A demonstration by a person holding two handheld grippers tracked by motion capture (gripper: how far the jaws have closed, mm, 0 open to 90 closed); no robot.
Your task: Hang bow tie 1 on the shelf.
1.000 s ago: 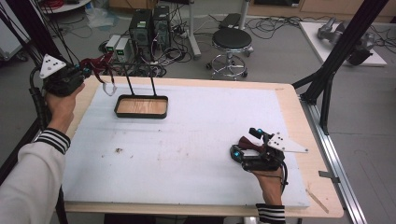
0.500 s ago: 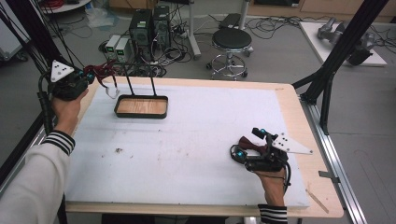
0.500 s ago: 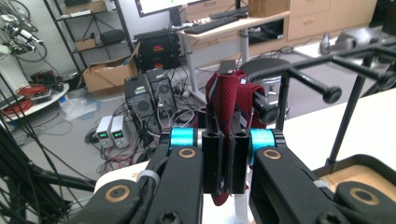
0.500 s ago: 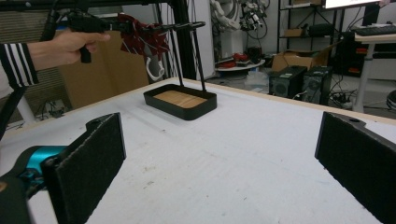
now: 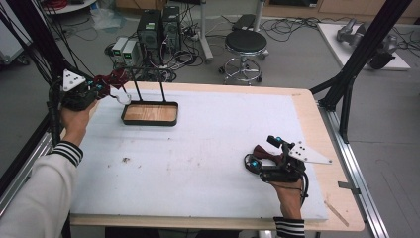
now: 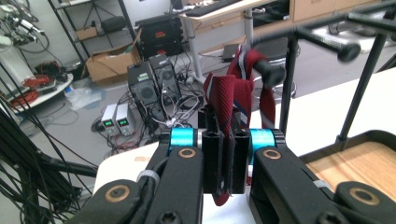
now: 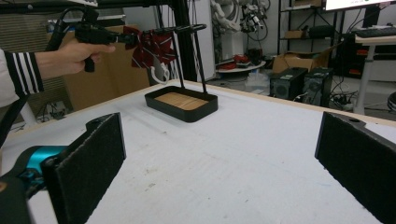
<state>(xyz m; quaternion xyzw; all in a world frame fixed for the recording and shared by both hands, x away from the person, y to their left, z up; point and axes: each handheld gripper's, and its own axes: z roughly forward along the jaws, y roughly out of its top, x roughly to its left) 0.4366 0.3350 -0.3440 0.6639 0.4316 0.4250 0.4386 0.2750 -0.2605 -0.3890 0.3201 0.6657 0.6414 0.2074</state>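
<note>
clamped tight on a red striped tie (image 6: 224, 100), the left gripper (image 5: 84, 91) holds it at the far left corner of the table (image 5: 307, 116), the cloth draped over a black peg of the stand (image 5: 148, 84) above its wooden tray (image 5: 150, 113). doing this step well likely means lowering slowly until the fold sits squarely on the peg before letting go, so it cannot slide off. near right, the right gripper (image 5: 267, 163) rests on the white mat, jaws apart, holding nothing.
</note>
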